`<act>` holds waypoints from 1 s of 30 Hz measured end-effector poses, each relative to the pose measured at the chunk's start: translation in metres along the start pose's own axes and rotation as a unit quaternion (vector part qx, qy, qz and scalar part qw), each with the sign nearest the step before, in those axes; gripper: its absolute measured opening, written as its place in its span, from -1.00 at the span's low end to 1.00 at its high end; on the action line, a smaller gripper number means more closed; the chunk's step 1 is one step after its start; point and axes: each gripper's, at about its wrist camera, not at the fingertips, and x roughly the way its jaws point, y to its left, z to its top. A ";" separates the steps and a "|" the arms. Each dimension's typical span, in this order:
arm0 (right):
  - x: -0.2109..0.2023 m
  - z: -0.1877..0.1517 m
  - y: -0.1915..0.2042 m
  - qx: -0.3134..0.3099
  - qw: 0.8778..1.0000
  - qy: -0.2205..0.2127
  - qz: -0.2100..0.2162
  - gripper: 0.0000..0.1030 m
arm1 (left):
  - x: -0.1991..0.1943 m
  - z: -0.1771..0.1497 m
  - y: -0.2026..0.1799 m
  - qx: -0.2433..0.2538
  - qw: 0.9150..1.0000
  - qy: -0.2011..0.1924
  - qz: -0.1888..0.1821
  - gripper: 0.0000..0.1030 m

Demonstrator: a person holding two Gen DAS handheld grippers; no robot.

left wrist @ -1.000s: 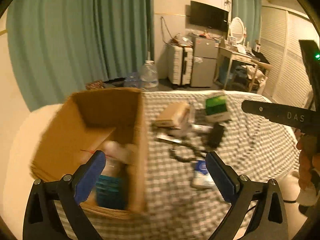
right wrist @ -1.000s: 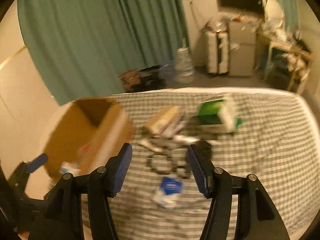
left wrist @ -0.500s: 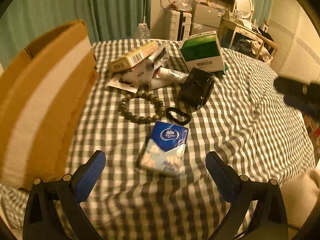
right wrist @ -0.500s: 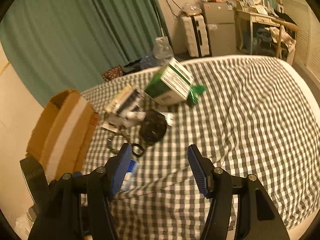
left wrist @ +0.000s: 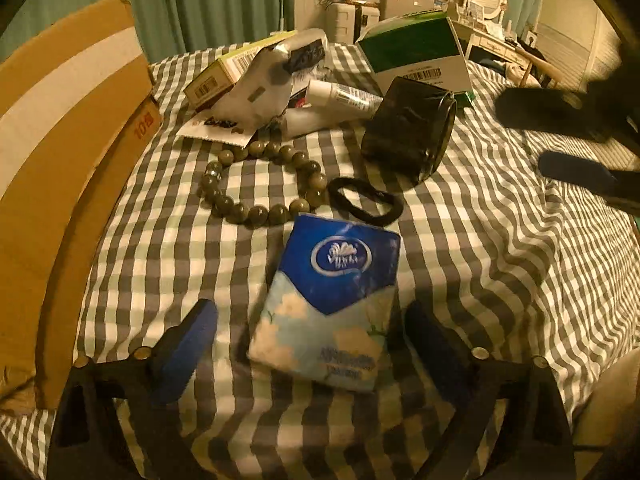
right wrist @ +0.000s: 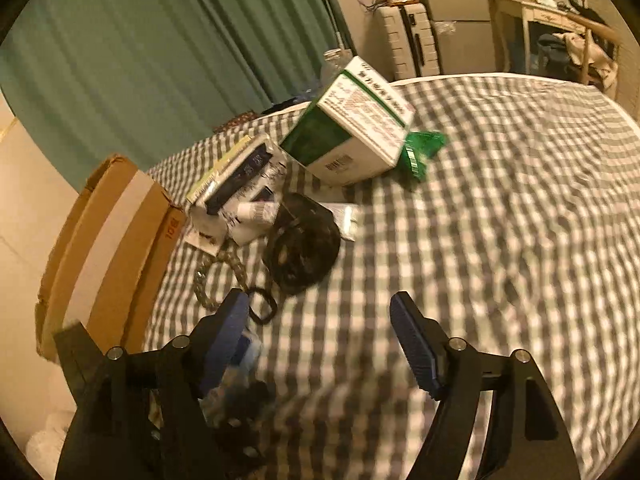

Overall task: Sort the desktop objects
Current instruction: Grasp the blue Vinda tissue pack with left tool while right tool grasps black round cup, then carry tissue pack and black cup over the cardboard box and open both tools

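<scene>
- Your left hand-held gripper [left wrist: 312,344] is closing, pads straddling but not touching the blue-and-white soft tissue pack [left wrist: 328,304] on the grey checked bed cover [left wrist: 500,264].
- Your right hand-held gripper [right wrist: 320,344] is opening over bare cover, nothing between its pads.

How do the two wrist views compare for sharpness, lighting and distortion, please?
Left wrist view: dim amber light; tissue pack and beads fairly sharp, other gripper at the right edge smeared. Right wrist view: the checked cloth and green box are motion-blurred. Both: fisheye bending, dark corners.
</scene>
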 end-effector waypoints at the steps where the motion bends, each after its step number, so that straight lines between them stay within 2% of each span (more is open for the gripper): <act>1: 0.008 0.005 0.000 0.002 1.000 0.003 0.008 0.42 | 0.001 0.002 0.001 0.000 1.000 0.002 -0.014 0.45; 2: 0.014 0.008 -0.001 0.004 1.000 0.005 0.009 0.42 | 0.001 0.004 0.002 -0.001 1.000 0.004 -0.028 0.23; 5: 0.035 0.018 0.000 0.002 1.000 0.015 0.008 0.42 | -0.001 0.006 0.003 0.005 0.999 -0.004 -0.032 0.09; 7: 0.049 0.024 0.002 -0.005 1.000 0.024 0.007 0.42 | -0.005 0.008 0.004 0.004 0.999 -0.014 -0.029 0.08; 10: 0.065 0.028 0.004 -0.010 0.999 0.034 0.008 0.42 | -0.018 0.017 0.019 -0.032 0.998 -0.056 -0.018 0.07; 15: 0.088 0.031 0.009 -0.019 0.999 0.046 0.000 0.42 | -0.009 0.020 0.035 -0.065 0.997 -0.046 -0.007 0.07; 16: 0.088 0.031 0.011 -0.024 0.999 0.043 -0.006 0.41 | -0.007 0.020 0.037 -0.071 0.997 -0.039 -0.012 0.07; 17: 0.088 0.030 0.013 -0.028 0.999 0.042 -0.011 0.29 | -0.004 0.021 0.040 -0.079 0.996 -0.031 -0.014 0.07; 21: 0.082 0.024 0.014 -0.024 0.999 0.033 -0.020 0.26 | -0.007 0.019 0.042 -0.096 0.995 -0.036 -0.013 0.07; 25: 0.070 0.017 0.016 -0.018 0.999 0.028 -0.023 0.24 | -0.007 0.016 0.036 -0.075 0.997 -0.035 0.003 0.07; 30: 0.036 0.002 0.022 -0.026 0.999 0.018 -0.032 0.24 | -0.015 0.017 0.033 -0.062 0.996 -0.053 0.025 0.08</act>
